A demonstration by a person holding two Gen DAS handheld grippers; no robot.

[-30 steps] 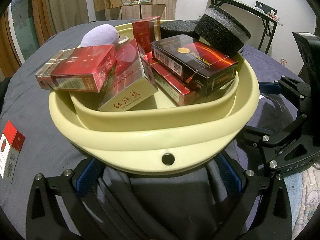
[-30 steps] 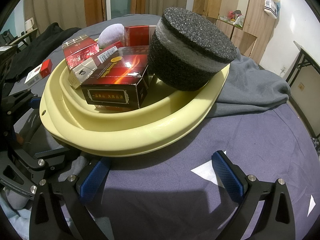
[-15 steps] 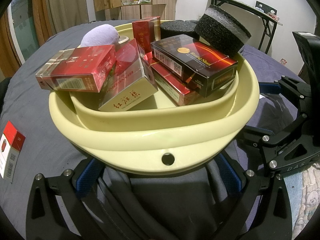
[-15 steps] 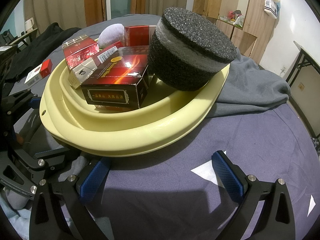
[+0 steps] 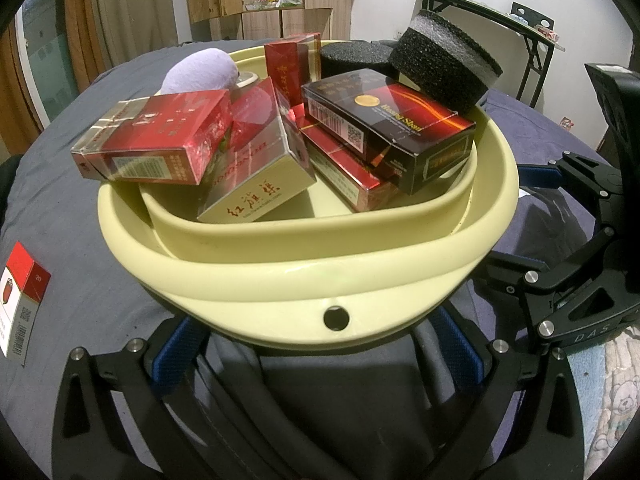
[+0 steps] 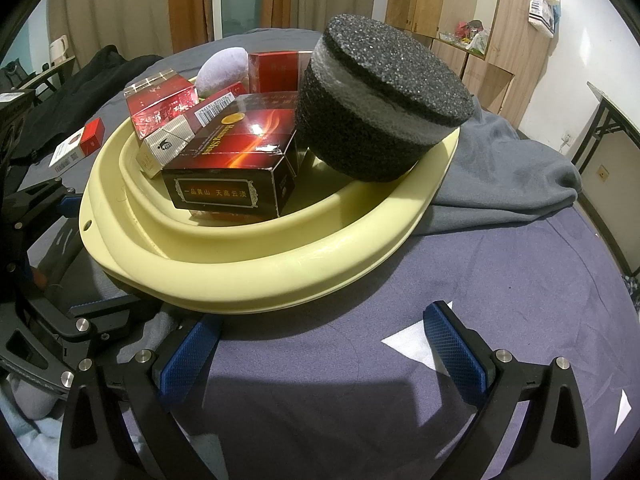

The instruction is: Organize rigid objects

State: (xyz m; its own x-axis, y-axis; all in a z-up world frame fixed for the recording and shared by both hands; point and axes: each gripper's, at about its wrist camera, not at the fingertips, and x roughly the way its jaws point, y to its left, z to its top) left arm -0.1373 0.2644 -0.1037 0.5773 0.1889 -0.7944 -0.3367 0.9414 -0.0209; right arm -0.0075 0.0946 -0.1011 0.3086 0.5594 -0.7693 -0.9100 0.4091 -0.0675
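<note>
Far to the left of the left tongs (image 5: 316, 354), one red-and-white pack (image 5: 22, 300) lies flat on the grey cloth (image 5: 72, 216), well apart from the basin (image 5: 304, 276). It is the only box outside, so it looks like the piece not yet gathered.

Straight ahead of the left tongs sits the yellow basin, its near rim with the small hole just above the blue pads (image 5: 180, 348). The jaws stand apart and hold nothing; they flank the rim from below, probably to steady or lift it.

Inside, a red pack (image 5: 156, 144) rests on the left rim. Beside it a gold pack (image 5: 260, 168) leans on its neighbours, with a lilac plush (image 5: 200, 72) behind. Further right is a dark box (image 5: 388, 128), propped on a red carton (image 5: 344, 164). The heap leans because the boxes were piled, not stacked flat.

At the far right of the basin a black foam puck (image 6: 380, 100) tilts on the rim, overhanging it, and may roll off if the basin is tipped.

The right tongs (image 6: 324, 348) hover over bare purple cloth (image 6: 500, 260) just short of the basin's near edge, jaws wide and empty. A grey garment (image 6: 508, 172) lies beyond, to the right.
</note>
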